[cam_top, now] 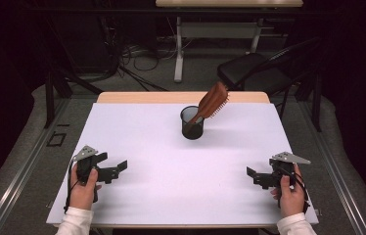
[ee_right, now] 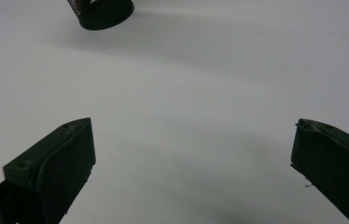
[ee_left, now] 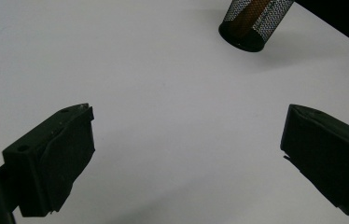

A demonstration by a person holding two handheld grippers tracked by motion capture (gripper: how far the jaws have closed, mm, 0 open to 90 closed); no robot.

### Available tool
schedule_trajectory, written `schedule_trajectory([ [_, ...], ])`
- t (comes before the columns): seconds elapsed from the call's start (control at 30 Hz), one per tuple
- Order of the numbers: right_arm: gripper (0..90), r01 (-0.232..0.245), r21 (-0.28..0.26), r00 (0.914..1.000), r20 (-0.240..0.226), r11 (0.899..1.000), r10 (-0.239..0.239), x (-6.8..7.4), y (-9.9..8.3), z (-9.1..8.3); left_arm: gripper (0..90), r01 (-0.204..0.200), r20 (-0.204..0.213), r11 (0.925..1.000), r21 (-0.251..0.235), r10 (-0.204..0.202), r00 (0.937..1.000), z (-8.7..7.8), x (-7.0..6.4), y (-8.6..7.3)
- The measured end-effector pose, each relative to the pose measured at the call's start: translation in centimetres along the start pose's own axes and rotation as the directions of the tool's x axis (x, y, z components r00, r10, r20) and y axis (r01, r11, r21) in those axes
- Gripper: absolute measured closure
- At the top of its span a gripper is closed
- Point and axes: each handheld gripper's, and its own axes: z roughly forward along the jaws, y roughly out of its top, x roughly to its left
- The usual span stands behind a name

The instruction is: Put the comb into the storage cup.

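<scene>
1. Two grippers rest near the front edge of the white table, one at each corner, both well apart from the work in the middle.
2. Farthest left, the left gripper sits low over the bare surface in the person's left hand; its jaws stand wide apart with nothing between them, as the left gripper view confirms.
3. Toward the middle and back of the table stands the black mesh cup, upright, with the brown hairbrush in it, handle down, its bristled head leaning out over the rim toward the right.
4. Farthest right, the right gripper hangs just above the table in the right hand, jaws likewise spread and empty.
5. Risk, as I judge it: the cup looks light and the brush top-heavy, so a sideways pull or a knock on the leaning head could tip the cup over or drag it along.
6. Gripping the head across its bristles could let it slip; steadying the cup with the other gripper would guard against both.
</scene>
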Motion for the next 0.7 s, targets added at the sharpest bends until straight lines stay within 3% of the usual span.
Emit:
schedule_trajectory([
  [0.7,0.0,-0.03,-0.009,0.9994,-0.014,0.999,0.03,-0.2,-0.54,0.01,2.9,-0.023,-0.01,0.9997,0.006,0.023,0.9997,0.28,-0.17,-0.39],
])
